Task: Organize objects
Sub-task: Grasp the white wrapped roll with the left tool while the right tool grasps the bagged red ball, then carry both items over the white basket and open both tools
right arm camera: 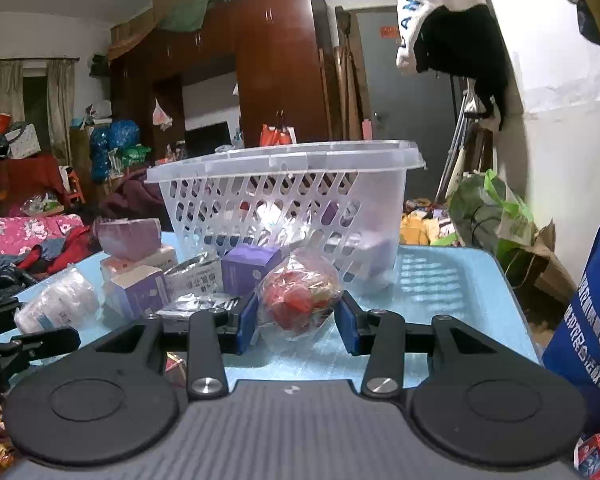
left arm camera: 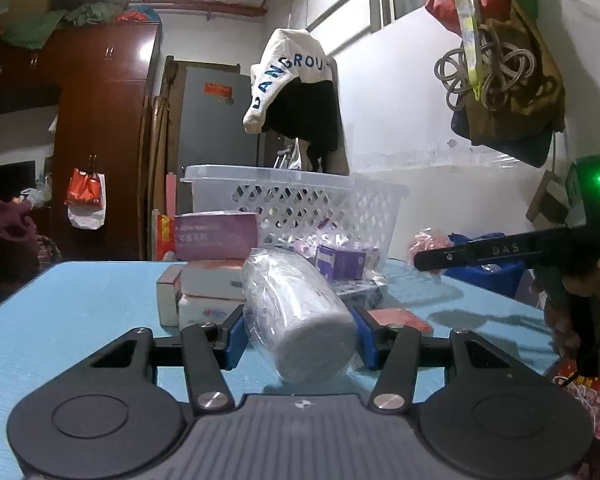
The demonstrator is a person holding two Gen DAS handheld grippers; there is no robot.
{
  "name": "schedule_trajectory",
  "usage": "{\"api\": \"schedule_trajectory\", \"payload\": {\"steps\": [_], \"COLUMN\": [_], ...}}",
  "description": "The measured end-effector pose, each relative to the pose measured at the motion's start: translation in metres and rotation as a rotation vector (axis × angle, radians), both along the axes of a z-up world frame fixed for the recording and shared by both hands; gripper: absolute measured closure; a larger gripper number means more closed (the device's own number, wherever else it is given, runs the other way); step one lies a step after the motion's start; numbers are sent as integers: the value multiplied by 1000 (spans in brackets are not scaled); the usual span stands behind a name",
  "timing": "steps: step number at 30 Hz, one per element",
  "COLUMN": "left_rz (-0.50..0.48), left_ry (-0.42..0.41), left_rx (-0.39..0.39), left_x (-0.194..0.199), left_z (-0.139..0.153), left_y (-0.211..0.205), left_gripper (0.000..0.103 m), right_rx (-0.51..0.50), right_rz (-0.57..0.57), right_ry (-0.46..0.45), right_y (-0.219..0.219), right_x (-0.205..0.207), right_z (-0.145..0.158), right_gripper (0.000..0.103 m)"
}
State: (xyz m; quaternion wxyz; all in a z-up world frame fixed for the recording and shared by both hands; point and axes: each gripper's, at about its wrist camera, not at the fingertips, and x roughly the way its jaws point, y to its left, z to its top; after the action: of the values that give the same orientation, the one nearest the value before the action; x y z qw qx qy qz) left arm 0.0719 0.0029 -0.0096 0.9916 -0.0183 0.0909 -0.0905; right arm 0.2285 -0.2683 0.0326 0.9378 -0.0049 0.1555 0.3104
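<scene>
Wrapped white roll (left arm camera: 300, 320), pinched between the blue pads of the left gripper (left arm camera: 300, 334) just above the blue table (left arm camera: 68, 320), presumably bound for the white basket (left arm camera: 320, 204) behind. Clear bag of red items (right arm camera: 298, 296), bracketed by the right gripper (right arm camera: 298, 320), jaws near its sides, contact uncertain. Readable: "DAS" on the gripper arm; "ANGROU" on hanging white cloth (left arm camera: 288, 76).

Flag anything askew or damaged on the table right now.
The white basket sits tilted, its rim slanting in the right wrist view. A purple box left of the red bag has its top flaps torn open. The plastic-wrapped roll lies on its side between the left gripper pads.
</scene>
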Motion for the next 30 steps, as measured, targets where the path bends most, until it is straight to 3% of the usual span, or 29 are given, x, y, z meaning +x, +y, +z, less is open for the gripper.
{"api": "schedule_trajectory", "payload": {"steps": [16,20,23,26,30], "left_rz": [3,-27,-32,-38,-28], "left_ry": [0,-28,-16,36,198], "left_rx": [-52,-63,-75,-140,-168], "left_x": [-2,7,42,97,177], "left_z": [6,32,75,117,141], "left_y": [18,19,19,25,24], "left_gripper": [46,46,46,46,45], "right_rx": [-1,105,121,-7,-61], "right_rz": [-6,12,41,-12,-23], "right_ry": [-86,-131,-206,-237,-138], "right_y": [5,-3,10,42,68], "right_x": [-14,-25,-21,10,64], "right_z": [1,21,62,99,116], "right_gripper": [57,57,57,57,55]}}
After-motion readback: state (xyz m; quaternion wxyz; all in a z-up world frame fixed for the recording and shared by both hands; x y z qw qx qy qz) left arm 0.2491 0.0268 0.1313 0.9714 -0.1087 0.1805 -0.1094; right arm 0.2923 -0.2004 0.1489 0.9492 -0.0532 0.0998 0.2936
